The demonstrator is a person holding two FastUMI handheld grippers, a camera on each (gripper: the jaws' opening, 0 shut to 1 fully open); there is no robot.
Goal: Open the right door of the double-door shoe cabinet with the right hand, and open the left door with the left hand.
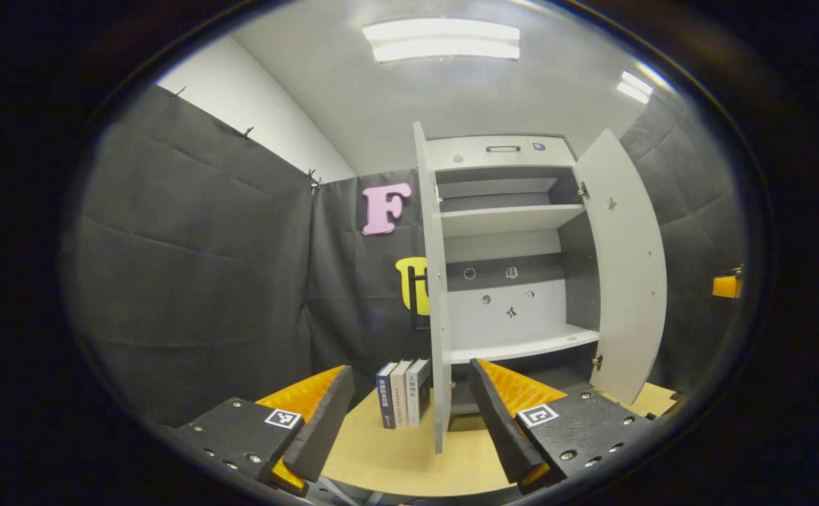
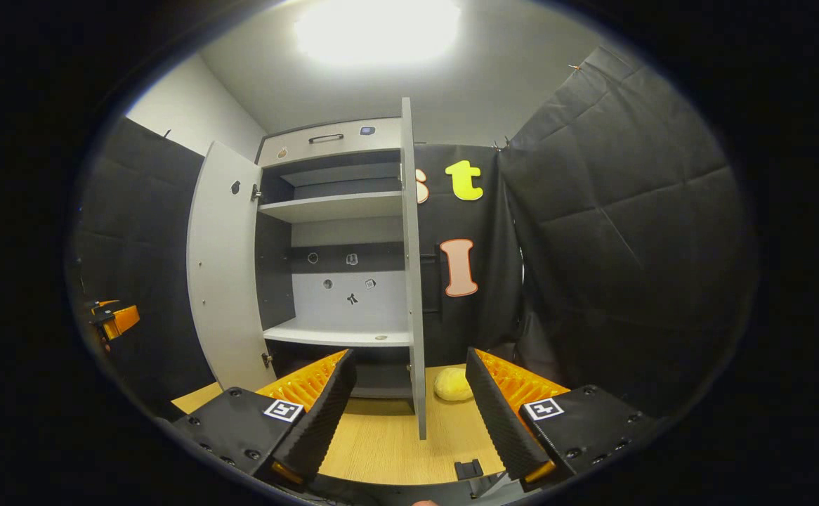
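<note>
In the left gripper view, the left gripper [image 1: 409, 414] stood released, its fingers spread and holding nothing above the wooden tabletop [image 1: 395, 457]. The lower edge of the left door [image 1: 436, 295] hung between the fingers, slightly toward the right one, with no contact visible. That door was seen edge-on, its long axis vertical, swung fully outward toward the camera. Three upright books [image 1: 402, 393] stood on the tabletop just beside the door's outer face. In the right gripper view, the right gripper [image 2: 409, 414] was likewise released and empty, and the right door [image 2: 411, 267] presented its edge vertically between the fingers, again untouched. A yellow rounded object [image 2: 453, 384] lay on the tabletop just beyond that door. Farther off, the shoe cabinet [image 1: 508, 225] showed its bare shelves, and each view showed the opposite door angled open at the far side. Judged from this, both doors were already open and the task appeared essentially complete; each gripper lay directly in front of its own door edge, so any withdrawal should run straight back along the door plane.
</note>
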